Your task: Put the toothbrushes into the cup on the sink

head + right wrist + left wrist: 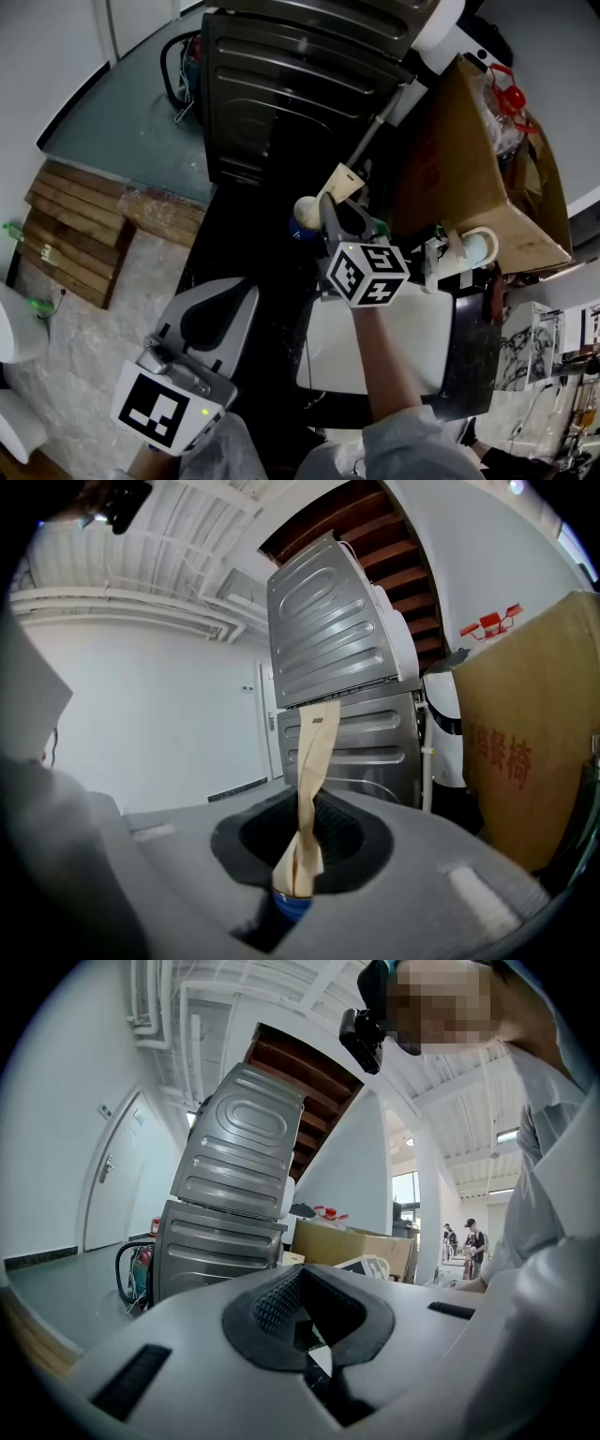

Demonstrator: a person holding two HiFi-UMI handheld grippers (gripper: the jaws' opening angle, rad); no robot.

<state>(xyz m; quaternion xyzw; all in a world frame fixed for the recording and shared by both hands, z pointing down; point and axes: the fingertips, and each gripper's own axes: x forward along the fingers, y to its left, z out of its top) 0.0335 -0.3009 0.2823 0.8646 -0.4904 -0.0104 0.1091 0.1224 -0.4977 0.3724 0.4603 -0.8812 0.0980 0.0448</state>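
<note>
My right gripper point(330, 211) is held above the back edge of the white sink point(412, 361), shut on a toothbrush in a beige paper wrapper point(343, 180). In the right gripper view the twisted wrapper point(312, 780) sticks up from between the jaws, with a blue end point(292, 907) below the pads. A white cup point(478, 248) with a handle stands at the sink's back right corner, to the right of this gripper. My left gripper point(223, 298) hangs low at the left, away from the sink. Its jaws point(305, 1321) are shut with nothing between them.
A tilted grey washing machine point(291, 84) stands behind the sink. To the right is a large cardboard box point(478, 159). A wooden pallet point(80, 230) lies on the floor at the left. People stand far off point(473, 1241) in the left gripper view.
</note>
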